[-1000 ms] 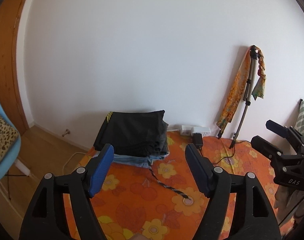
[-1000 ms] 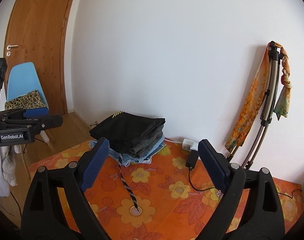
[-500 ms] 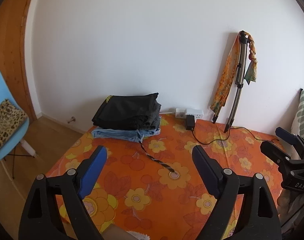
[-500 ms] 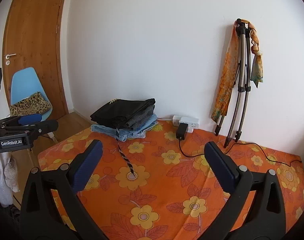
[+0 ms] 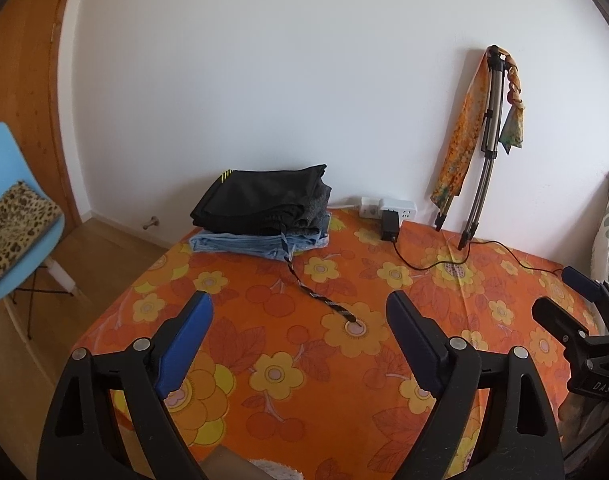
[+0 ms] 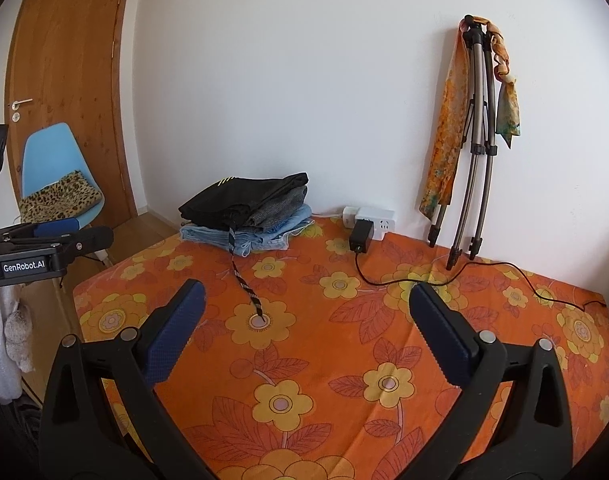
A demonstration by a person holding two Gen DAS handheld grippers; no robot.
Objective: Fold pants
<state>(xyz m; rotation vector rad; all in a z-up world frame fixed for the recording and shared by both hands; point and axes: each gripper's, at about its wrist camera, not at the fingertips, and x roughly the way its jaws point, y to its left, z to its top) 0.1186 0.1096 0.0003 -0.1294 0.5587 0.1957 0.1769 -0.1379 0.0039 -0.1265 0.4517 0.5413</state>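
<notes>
Presently, left gripper (image 5: 298, 330) and right gripper (image 6: 306, 320) hang over the floral sheet (image 6: 344, 360), jaws spread wide after opening, nothing between them. Beyond — folded pants (image 6: 244, 210) stacked at the far corner by the wall, drawstring (image 6: 244, 280) trailing forward.

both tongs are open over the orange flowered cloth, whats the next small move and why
Probably pull both tongs back to fetch another pair of pants. The left tongs and right tongs have just been opening and hold nothing. The stack of folded pants sits finished by the wall, its striped drawstring trailing onto the orange cloth, where no unfolded pants lie.
</notes>
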